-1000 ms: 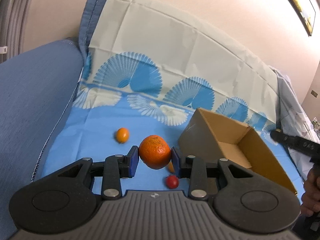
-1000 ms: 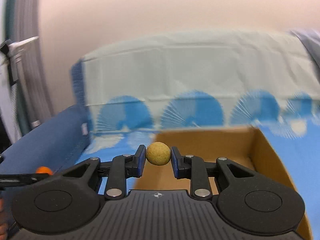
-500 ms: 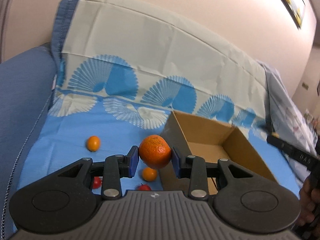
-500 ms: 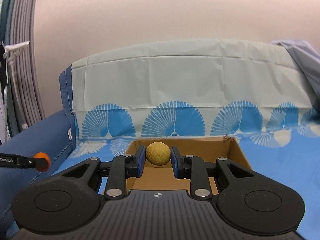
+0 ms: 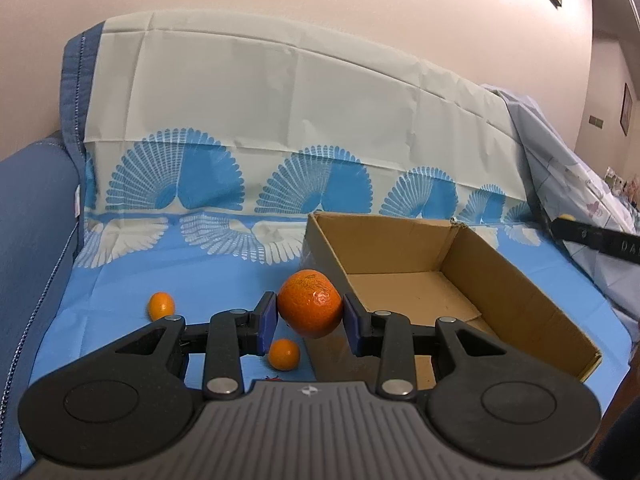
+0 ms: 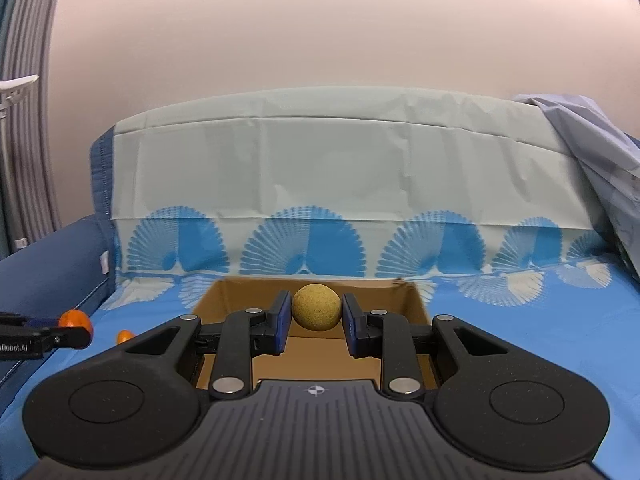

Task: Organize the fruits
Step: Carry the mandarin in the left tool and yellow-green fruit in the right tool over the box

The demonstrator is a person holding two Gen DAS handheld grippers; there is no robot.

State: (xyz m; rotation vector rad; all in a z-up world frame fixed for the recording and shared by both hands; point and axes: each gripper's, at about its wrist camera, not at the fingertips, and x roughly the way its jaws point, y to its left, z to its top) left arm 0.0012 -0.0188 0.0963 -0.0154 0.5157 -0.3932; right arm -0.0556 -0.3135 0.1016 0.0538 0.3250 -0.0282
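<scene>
Your left gripper [image 5: 310, 318] is clamped on the orange [image 5: 310, 303], held off the cloth just left of the cardboard box [image 5: 516, 280]. A red fruit [image 5: 273, 379] below is mostly hidden by the gripper body (can't identify it). Two small oranges [image 5: 283, 354] sit under and left of the jaws. Your right gripper [image 6: 316, 320] is clamped on a tan ball [image 6: 316, 307] over the box. Since the earlier frame the box has slid more central in both views.

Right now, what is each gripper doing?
Left gripper: shut on the orange.
Right gripper: shut on the tan ball, over the box.
</scene>
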